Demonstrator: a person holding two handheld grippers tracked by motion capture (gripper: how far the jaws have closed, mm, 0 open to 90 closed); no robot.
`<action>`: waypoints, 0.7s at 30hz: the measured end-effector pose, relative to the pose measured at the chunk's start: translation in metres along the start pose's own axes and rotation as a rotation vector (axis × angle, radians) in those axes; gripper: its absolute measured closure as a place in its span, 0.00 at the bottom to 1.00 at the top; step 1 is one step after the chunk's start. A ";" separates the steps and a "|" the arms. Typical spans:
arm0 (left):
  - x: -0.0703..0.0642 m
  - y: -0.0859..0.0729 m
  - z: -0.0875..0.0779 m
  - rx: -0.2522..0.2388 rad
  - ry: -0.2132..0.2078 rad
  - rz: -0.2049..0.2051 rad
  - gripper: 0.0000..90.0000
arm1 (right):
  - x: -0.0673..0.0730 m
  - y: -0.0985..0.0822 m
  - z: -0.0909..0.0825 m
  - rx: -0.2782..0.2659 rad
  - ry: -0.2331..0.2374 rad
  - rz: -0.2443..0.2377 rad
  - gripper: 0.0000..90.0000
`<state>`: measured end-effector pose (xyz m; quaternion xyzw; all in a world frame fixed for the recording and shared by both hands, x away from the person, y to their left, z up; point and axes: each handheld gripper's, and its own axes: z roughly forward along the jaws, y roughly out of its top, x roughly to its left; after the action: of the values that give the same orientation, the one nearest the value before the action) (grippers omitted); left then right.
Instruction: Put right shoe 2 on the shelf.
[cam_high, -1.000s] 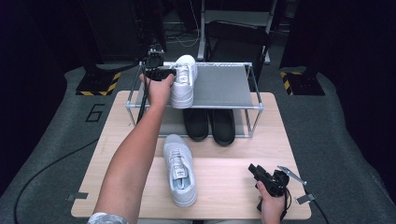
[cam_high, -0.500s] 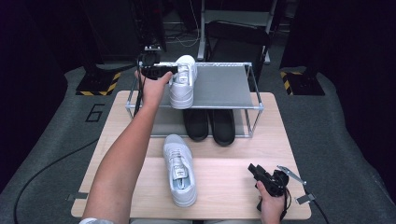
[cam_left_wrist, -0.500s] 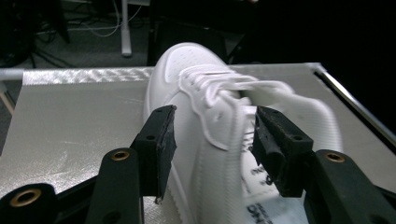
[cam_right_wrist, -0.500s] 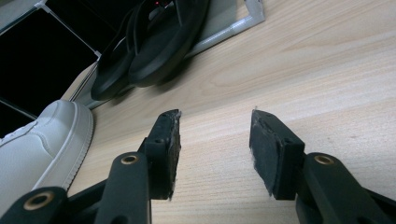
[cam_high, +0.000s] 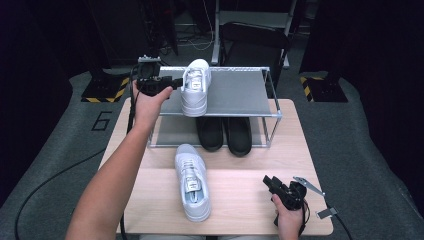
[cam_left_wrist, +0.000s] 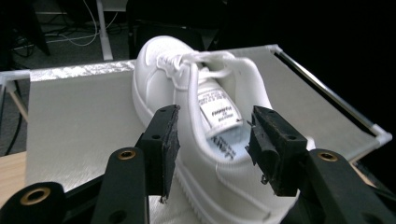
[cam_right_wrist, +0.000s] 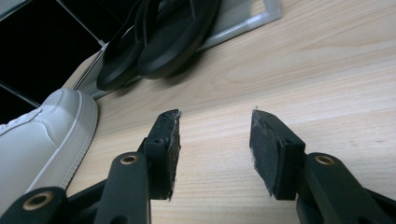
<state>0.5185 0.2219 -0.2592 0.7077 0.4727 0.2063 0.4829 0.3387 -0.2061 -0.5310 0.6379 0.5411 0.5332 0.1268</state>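
- Two white shoes show from the high view: one white shoe on the rack (cam_high: 195, 86) sits at the left of the grey top shelf (cam_high: 240, 92), toe pointing away from you, heel over the front edge; the other white shoe (cam_high: 191, 182) lies on the wooden table (cam_high: 250, 200) in front of the rack, toe toward you.
- Your left gripper (cam_high: 170, 83) hangs at the left end of the top shelf, just beside the shelved shoe's left side, its tips toward the shoe. Its jaws have just been opening, then eased in slightly.
- A pair of black shoes (cam_high: 224, 134) stands on the lower shelf, under the grey top.
- Your right gripper (cam_high: 272, 184) rests low at the near right part of the table, well apart from both white shoes.
- From the left gripper view, your jaws stand spread, with the heel end of the white shoe (cam_left_wrist: 205, 116) showing between and beyond them. The pads do not press on it. The shoe sits flat on the grey shelf (cam_left_wrist: 70, 121), label visible inside.
- From the right gripper view, your jaws are spread with bare table (cam_right_wrist: 327, 70) between them. The black shoes (cam_right_wrist: 163, 37) lie ahead, and the toe of the white shoe (cam_right_wrist: 42, 140) sits at the left.
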 end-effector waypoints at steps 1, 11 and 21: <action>0.000 0.000 0.000 0.000 0.000 0.000 0.58 | 0.002 0.000 0.001 0.008 0.002 0.006 0.59; 0.009 -0.036 -0.034 0.005 -0.010 0.008 0.57 | 0.012 -0.001 0.004 0.037 0.016 -0.056 0.59; 0.029 -0.087 -0.049 0.006 0.018 -0.053 0.58 | 0.023 -0.001 0.006 0.061 0.029 -0.132 0.61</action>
<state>0.4544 0.2785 -0.3186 0.6945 0.4963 0.1984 0.4817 0.3396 -0.1838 -0.5214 0.5964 0.5998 0.5162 0.1343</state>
